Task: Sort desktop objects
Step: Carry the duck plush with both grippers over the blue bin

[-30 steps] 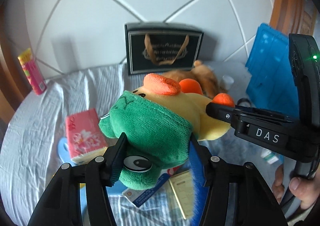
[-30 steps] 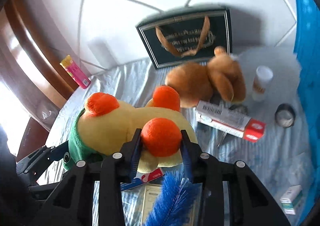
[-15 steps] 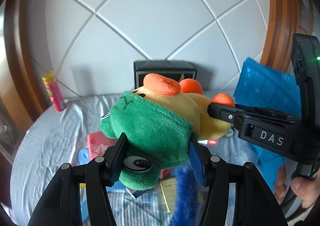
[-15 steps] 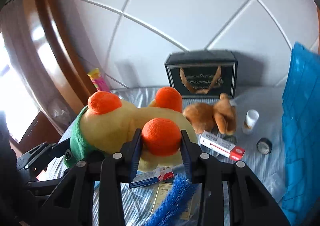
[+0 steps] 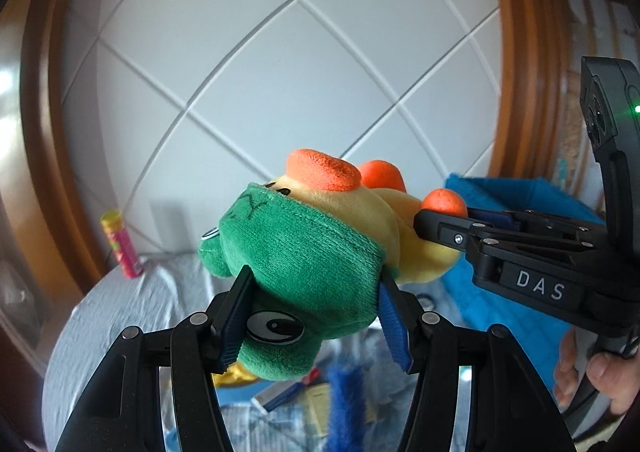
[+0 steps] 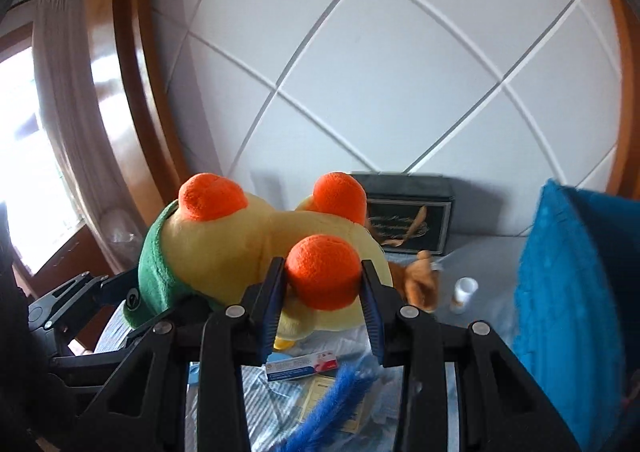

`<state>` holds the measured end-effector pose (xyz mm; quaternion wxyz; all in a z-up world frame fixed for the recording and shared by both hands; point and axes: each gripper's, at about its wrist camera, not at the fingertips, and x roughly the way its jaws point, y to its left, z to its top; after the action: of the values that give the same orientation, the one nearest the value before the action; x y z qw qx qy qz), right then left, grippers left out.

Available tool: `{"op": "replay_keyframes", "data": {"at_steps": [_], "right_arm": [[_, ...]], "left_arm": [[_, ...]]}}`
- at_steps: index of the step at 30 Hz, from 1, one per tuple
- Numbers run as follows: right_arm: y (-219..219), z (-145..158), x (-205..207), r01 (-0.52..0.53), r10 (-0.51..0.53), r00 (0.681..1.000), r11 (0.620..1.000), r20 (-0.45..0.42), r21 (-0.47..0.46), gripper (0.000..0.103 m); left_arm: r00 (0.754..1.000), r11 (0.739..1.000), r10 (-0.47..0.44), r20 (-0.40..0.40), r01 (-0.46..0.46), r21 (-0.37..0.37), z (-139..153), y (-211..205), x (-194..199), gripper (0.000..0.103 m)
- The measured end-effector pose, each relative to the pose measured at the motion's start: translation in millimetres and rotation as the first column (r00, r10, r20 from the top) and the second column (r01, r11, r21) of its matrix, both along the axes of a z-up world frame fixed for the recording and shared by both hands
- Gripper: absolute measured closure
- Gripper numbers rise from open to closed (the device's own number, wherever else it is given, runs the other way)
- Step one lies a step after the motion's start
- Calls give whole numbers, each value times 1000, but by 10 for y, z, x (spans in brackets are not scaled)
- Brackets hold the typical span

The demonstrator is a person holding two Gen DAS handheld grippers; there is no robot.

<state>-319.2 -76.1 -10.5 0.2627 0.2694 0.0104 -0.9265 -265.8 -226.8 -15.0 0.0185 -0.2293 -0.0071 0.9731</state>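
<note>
**Plush toy held aloft by both grippers**

White quilted wall panelling (image 5: 280, 64) with a wooden frame (image 6: 132, 92) formed the background, above a tabletop covered in a pale striped cloth (image 5: 120, 304).

The left gripper (image 5: 316, 316) was clamped on the green hood end of the plush toy (image 5: 320, 248), its blue-padded fingers (image 5: 394, 326) pressing either side of the hood beside a round eye patch. The right gripper (image 6: 324, 304) was clamped on one orange foot of the same plush toy (image 6: 224, 248), a finger on each side of it. Held between the two grippers, the toy was clear of the tabletop and roughly level, well above the objects lying there.

On the cloth beneath the toy lay a blue feather-like duster (image 6: 336, 404), a small carton (image 6: 302, 366) and a yellowish card (image 6: 320, 396); whether these touched one another could not be told. A pink and yellow tube (image 5: 120, 244) stood upright near the tabletop's back left edge. A dark gift bag (image 6: 408, 220) stood against the wall at the back edge, with a brown stuffed animal (image 6: 416, 280) in front of it and a small white bottle (image 6: 464, 292) just to its right. A blue crate (image 6: 572, 312) occupied the right side.

The person's hand (image 5: 608, 380) gripped the right gripper's handle.
</note>
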Motion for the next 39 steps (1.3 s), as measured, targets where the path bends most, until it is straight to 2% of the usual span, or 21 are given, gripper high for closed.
{"op": "replay_keyframes", "data": {"at_steps": [6, 10, 16, 23, 25, 26, 28, 29, 30, 31, 32, 34, 39], "right_arm": [[412, 406, 376, 124, -123, 990, 992, -74, -2, 67], [850, 631, 575, 216, -215, 972, 976, -96, 2, 67], [1686, 827, 742, 350, -349, 932, 937, -94, -9, 67], [2738, 857, 598, 447, -445, 892, 894, -80, 10, 67], [3000, 862, 482, 453, -449, 890, 891, -79, 34, 67], [3110, 858, 420, 451, -447, 891, 891, -77, 44, 67], [3355, 826, 230, 448, -444, 894, 892, -60, 61, 74], [3475, 812, 164, 451, -448, 893, 890, -48, 65, 74], [3591, 795, 100, 453, -452, 891, 889, -36, 67, 74], [3685, 768, 55, 454, -454, 891, 889, -21, 65, 74], [3780, 745, 37, 455, -455, 890, 888, -15, 64, 74], [3947, 696, -16, 458, -459, 888, 886, -10, 70, 74], [4146, 595, -110, 465, -467, 884, 883, 15, 70, 74]], "left_arm": [[989, 992, -128, -80, 127, -12, 333, 386, 148, 45], [967, 973, -230, -112, 229, -16, 495, 821, 157, 44], [923, 931, -363, -125, 363, -25, 626, 1710, 86, 44], [891, 900, -434, -131, 434, -31, 688, 2816, -91, 46], [888, 895, -444, -121, 444, -27, 693, 3117, -167, 49], [891, 896, -444, -93, 444, -31, 664, 3281, -261, 56], [896, 897, -442, -37, 440, -41, 601, 3598, -450, 73], [900, 899, -435, -14, 434, -51, 561, 3710, -532, 73], [902, 901, -432, 0, 431, -54, 518, 3788, -578, 72], [907, 905, -422, 13, 422, -60, 472, 3860, -614, 65], [911, 909, -411, 21, 412, -65, 432, 3920, -642, 49], [921, 918, -389, 16, 389, -73, 384, 3981, -659, 29], [934, 930, -355, 28, 356, -92, 360, 4069, -678, 25]]}}
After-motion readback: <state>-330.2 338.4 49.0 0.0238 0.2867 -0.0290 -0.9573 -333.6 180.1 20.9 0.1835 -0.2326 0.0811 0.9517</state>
